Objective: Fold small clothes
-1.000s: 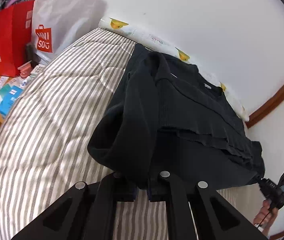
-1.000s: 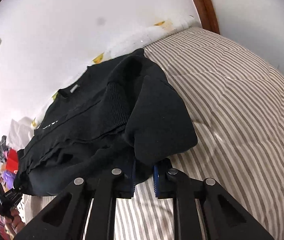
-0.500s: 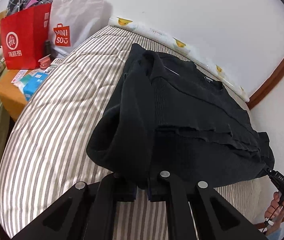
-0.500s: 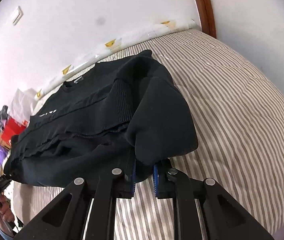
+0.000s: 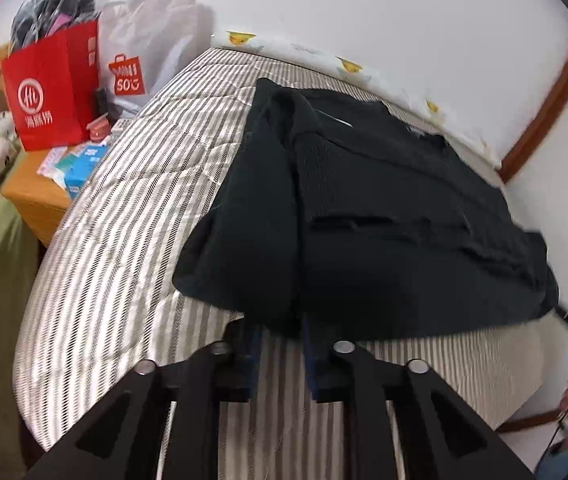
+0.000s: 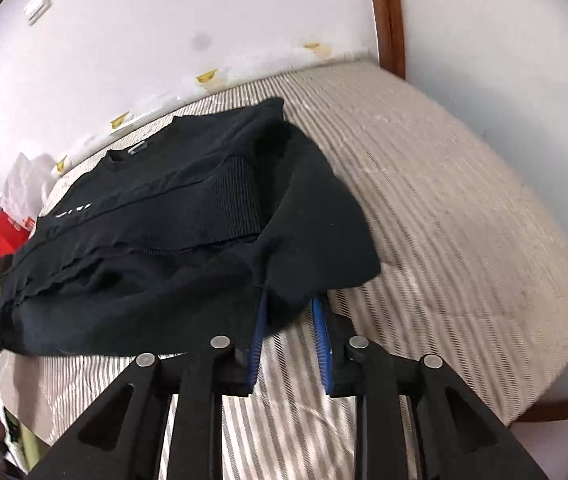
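Both grippers, left and right, are angled downward, jaws just parted, slack around the sweater's hem

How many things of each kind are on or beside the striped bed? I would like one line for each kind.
Black garment on the striped bed: 1
Shopping bags, one red, one white: 2
Wooden bedside table: 1
Blue box on that table: 1
Total: 5
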The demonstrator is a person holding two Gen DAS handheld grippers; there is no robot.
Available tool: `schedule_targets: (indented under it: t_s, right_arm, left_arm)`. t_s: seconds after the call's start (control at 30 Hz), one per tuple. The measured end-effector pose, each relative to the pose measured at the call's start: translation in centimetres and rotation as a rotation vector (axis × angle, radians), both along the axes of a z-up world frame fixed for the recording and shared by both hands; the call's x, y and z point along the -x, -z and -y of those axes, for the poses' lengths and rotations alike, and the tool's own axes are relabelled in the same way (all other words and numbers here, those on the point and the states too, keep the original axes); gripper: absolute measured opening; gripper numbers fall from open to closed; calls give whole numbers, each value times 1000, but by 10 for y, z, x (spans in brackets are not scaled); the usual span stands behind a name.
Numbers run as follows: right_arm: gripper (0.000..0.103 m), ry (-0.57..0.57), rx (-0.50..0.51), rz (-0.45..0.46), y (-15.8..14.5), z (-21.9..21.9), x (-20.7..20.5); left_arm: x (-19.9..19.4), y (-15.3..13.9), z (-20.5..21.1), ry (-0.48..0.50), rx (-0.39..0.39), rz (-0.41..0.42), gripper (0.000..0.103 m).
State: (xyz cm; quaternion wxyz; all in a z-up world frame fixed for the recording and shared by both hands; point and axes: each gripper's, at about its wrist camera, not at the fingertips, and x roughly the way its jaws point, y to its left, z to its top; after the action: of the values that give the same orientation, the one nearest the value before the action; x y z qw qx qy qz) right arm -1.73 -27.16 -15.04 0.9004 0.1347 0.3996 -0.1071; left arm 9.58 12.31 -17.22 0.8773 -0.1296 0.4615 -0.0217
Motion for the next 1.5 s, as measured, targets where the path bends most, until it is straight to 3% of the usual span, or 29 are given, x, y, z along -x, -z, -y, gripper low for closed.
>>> schedule_targets:
  t_s: [0.1, 0.2, 0.27, 0.4, 0.47, 0.53, 0.7, 0.93, 1.2, 1.5]
  right_arm:
    - [38, -15, 70, 56, -20, -7, 10]
    - [41, -56, 109, 99, -36, -21, 8]
    - [44, -100, 100, 119, -39, -33, -2]
    - [43, -182, 67, 100, -27, -52, -27]
    - [35, -201, 54, 67, -14, -58, -41]
    - [17, -197, 38, 6, 5, -59, -56]
    - [9, -168, 26, -27, 30, -50, -64]
    - [6, -140, 80, -12, 29, -53, -70]
    - [7, -127, 162, -3, 25, -59, -90]
    - [7, -123, 161, -20, 17, -52, -139]
  left_arm:
    - [15, -17, 4, 39, -23, 54, 25]
    - [20, -33, 5, 66, 72, 95, 29]
    - [19, -40, 8, 79, 95, 113, 29]
    - [9, -45, 25, 119, 66, 126, 32]
    - [3, -39, 32, 126, 48, 113, 32]
    - [-5, -32, 37, 133, 33, 96, 32]
    - [-24, -15, 37, 139, 31, 55, 32]
    - [-42, -2, 36, 137, 15, 19, 23]
    - [-66, -9, 52, 139, -103, 62, 22]
    - [-111, -22, 50, 133, -78, 109, 22]
